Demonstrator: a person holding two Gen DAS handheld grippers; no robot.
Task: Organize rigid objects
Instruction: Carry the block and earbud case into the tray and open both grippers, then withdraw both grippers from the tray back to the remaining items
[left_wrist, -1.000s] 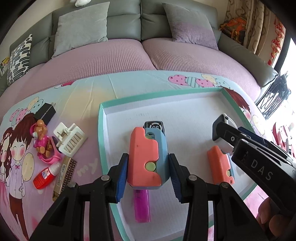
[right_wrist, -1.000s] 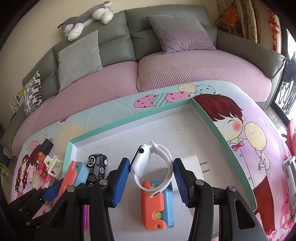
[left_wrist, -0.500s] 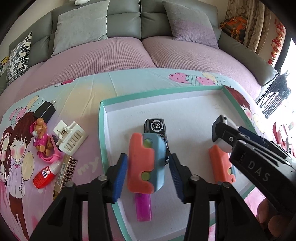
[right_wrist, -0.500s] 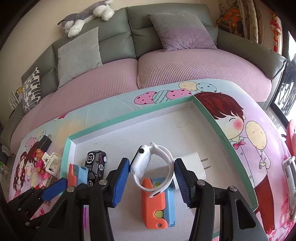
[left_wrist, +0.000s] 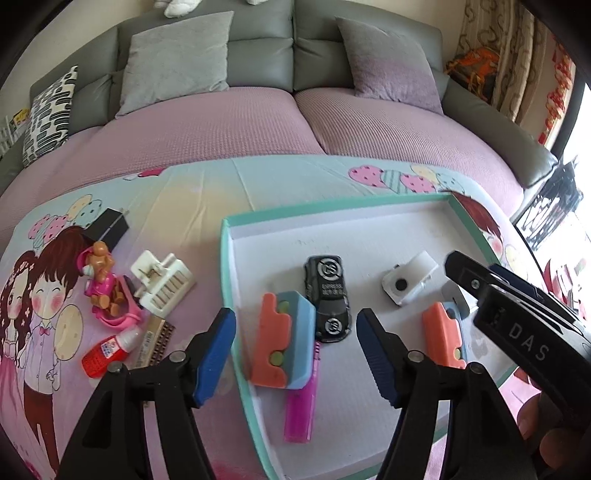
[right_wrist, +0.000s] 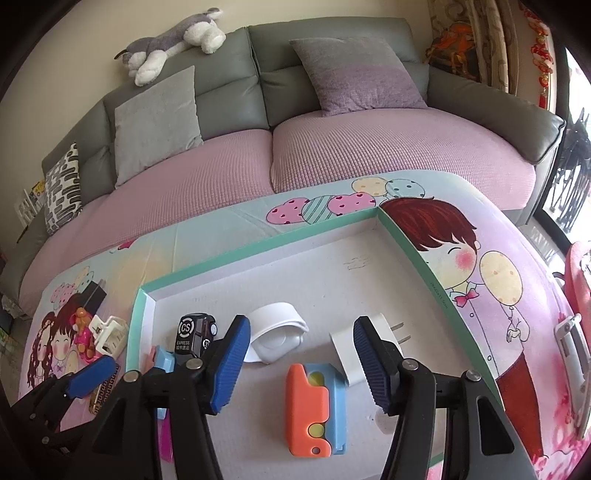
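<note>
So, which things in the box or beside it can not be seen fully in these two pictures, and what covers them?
- Pink lighter, left wrist view: upper end under the orange-blue toy.
- White charger, right wrist view: partly behind the right gripper.
- Harmonica, left wrist view: lower end behind the left gripper.
- Black toy car, right wrist view: lower part behind the same gripper; small print too small to read.
</note>
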